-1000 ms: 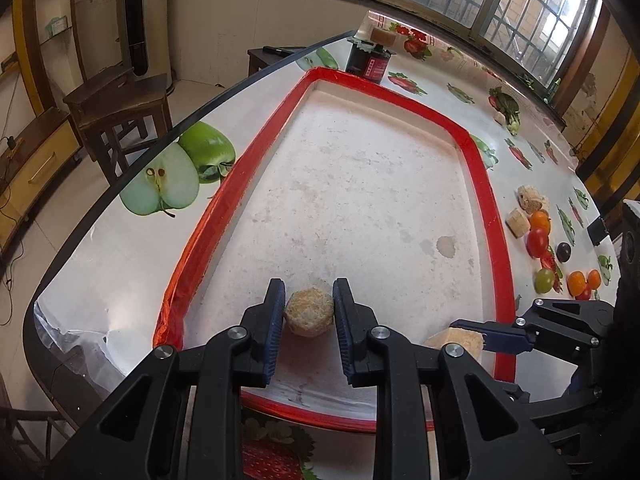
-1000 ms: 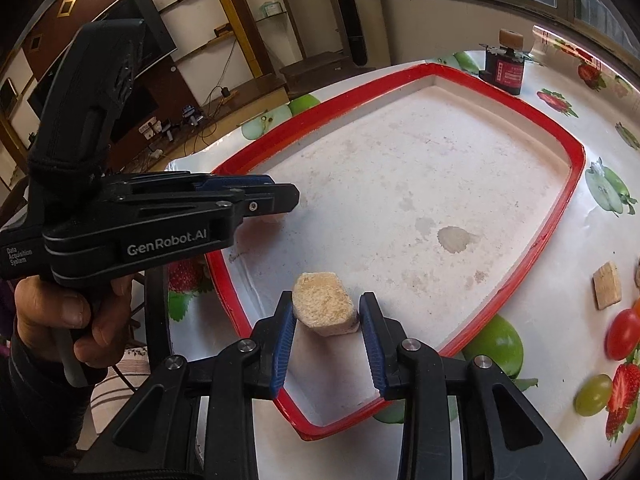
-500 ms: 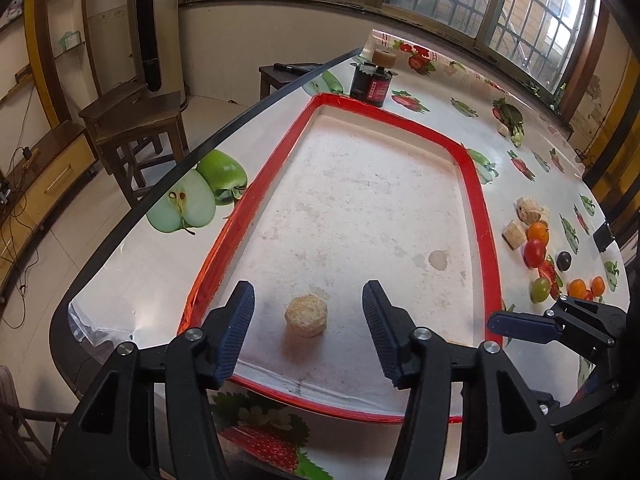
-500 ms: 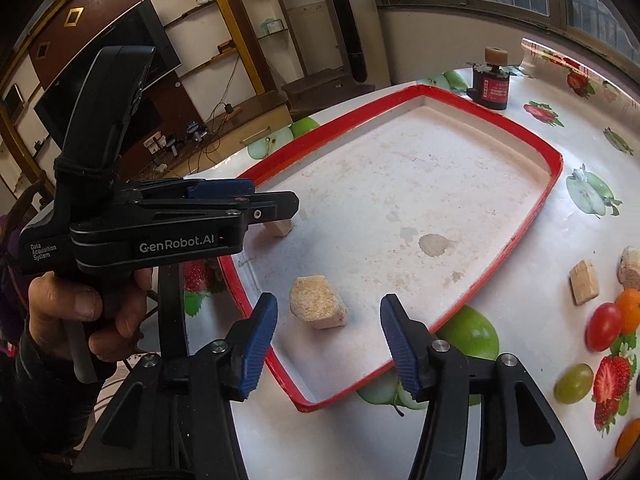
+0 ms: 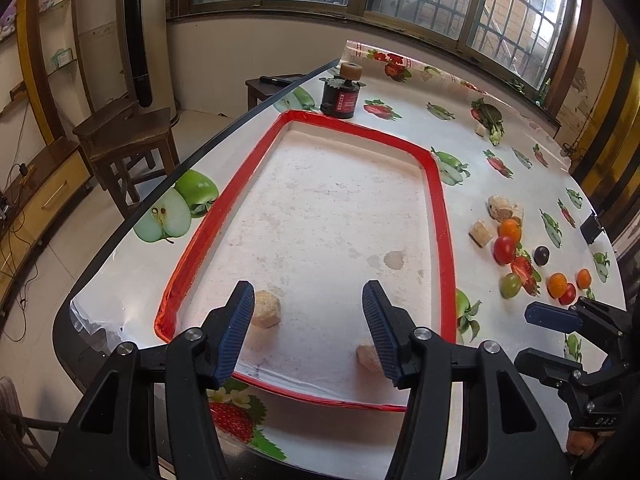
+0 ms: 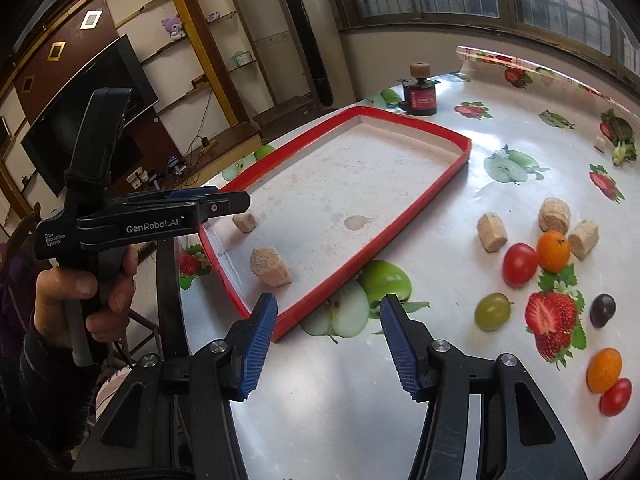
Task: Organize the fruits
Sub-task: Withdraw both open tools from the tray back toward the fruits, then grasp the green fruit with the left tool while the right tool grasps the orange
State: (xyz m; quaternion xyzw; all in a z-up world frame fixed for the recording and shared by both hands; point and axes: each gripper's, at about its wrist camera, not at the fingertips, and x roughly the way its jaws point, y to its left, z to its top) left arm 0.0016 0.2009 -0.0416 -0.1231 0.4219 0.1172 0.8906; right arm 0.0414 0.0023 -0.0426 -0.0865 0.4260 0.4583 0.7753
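A red-rimmed tray (image 5: 438,208) (image 6: 420,208) holds two beige chunks, one (image 5: 266,314) (image 6: 244,222) near its corner and one (image 5: 370,356) (image 6: 270,266) beside it. My left gripper (image 5: 308,312) (image 6: 240,205) hovers open above them, touching neither. My right gripper (image 6: 328,320) (image 5: 538,338) is open with nothing in it, over the tablecloth just off the tray's near corner. To the right on the table lie a red tomato (image 6: 519,264), an orange fruit (image 6: 553,250), a green grape (image 6: 493,311), a dark grape (image 6: 602,310) and more beige chunks (image 6: 492,236).
A dark jar with a cork top (image 5: 340,96) (image 6: 418,96) stands beyond the tray's far end. The tablecloth carries printed apples and strawberries. The table edge (image 5: 132,220) runs along the left, with a wooden stool (image 5: 128,136) past it. A hand (image 6: 80,296) holds the left gripper.
Both grippers opened and let go of their beige chunks, which now lie in the tray. Both drew back and up, and the right one shifted right, off the tray.
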